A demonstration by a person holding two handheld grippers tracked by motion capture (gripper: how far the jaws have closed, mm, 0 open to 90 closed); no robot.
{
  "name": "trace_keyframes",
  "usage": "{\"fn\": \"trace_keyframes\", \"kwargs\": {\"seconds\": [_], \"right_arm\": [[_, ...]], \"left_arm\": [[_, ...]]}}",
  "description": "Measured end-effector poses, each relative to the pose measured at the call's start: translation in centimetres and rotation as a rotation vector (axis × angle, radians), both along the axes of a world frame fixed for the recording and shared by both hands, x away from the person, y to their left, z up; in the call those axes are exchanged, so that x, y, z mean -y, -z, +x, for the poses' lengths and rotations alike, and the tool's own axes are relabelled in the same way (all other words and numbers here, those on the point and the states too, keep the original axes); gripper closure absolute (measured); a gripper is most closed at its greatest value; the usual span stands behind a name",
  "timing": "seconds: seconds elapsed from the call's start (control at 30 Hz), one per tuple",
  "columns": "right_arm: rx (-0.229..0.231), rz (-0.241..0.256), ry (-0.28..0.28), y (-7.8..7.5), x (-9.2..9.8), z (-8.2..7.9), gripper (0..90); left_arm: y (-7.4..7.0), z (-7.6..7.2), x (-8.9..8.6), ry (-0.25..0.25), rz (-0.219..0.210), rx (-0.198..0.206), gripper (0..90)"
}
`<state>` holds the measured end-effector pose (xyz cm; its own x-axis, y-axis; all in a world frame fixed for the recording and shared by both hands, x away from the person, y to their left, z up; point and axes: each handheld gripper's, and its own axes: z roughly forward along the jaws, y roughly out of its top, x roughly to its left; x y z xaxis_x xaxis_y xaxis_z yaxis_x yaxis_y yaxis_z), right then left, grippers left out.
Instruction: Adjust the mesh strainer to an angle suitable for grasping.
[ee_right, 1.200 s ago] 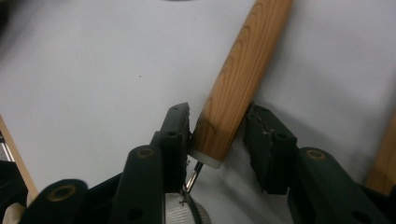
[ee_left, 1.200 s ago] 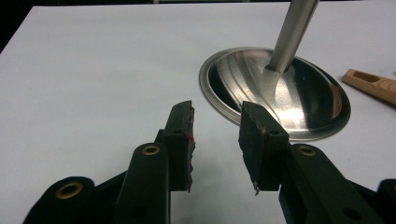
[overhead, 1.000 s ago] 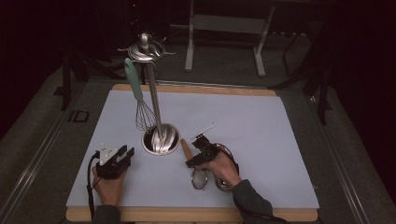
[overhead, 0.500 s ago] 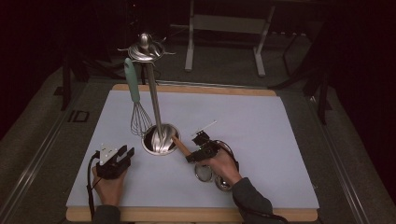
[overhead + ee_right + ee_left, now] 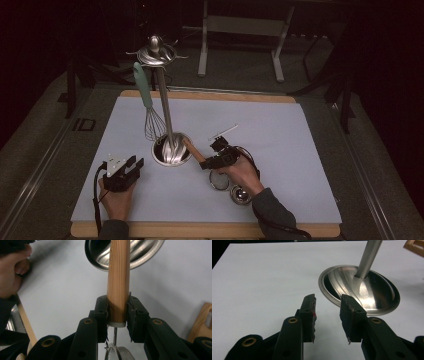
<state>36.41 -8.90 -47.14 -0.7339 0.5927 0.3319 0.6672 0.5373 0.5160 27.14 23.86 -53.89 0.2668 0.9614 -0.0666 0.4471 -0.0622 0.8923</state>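
A steel utensil stand (image 5: pixel 171 150) rises from a round base to a hook crown (image 5: pixel 156 50). A whisk with a teal handle (image 5: pixel 143 87) hangs from it. My right gripper (image 5: pixel 207 162) (image 5: pixel 118 307) is shut on the wooden handle (image 5: pixel 118 272) of a small mesh strainer (image 5: pixel 219 180). The handle (image 5: pixel 192 150) points at the stand's base (image 5: pixel 125 252) and its tip reaches the base rim. My left gripper (image 5: pixel 132 167) (image 5: pixel 328 301) stands open and empty on the mat, just left of the base (image 5: pixel 359 290) and pole (image 5: pixel 369 257).
A pale mat (image 5: pixel 300 150) covers a wooden board (image 5: pixel 200 230). A small round metal cup-like piece (image 5: pixel 241 195) lies by the person's right wrist. A thin white strip (image 5: pixel 223 131) lies just beyond the right gripper. Metal frame legs stand behind the board.
The right gripper has carried the strainer's handle a little forward and left, closer to the stand's base. The left gripper has stayed still.
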Motion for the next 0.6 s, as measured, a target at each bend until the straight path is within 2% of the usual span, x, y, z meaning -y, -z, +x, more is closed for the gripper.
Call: {"fn": "trace_keyframes", "kwargs": {"seconds": [0.6], "right_arm": [[0.034,0.041,-0.015,-1.0,1.2,0.9,72.0]], "left_arm": [[0.0,-0.1,0.0,-0.001,-0.001,0.006,65.5]]}}
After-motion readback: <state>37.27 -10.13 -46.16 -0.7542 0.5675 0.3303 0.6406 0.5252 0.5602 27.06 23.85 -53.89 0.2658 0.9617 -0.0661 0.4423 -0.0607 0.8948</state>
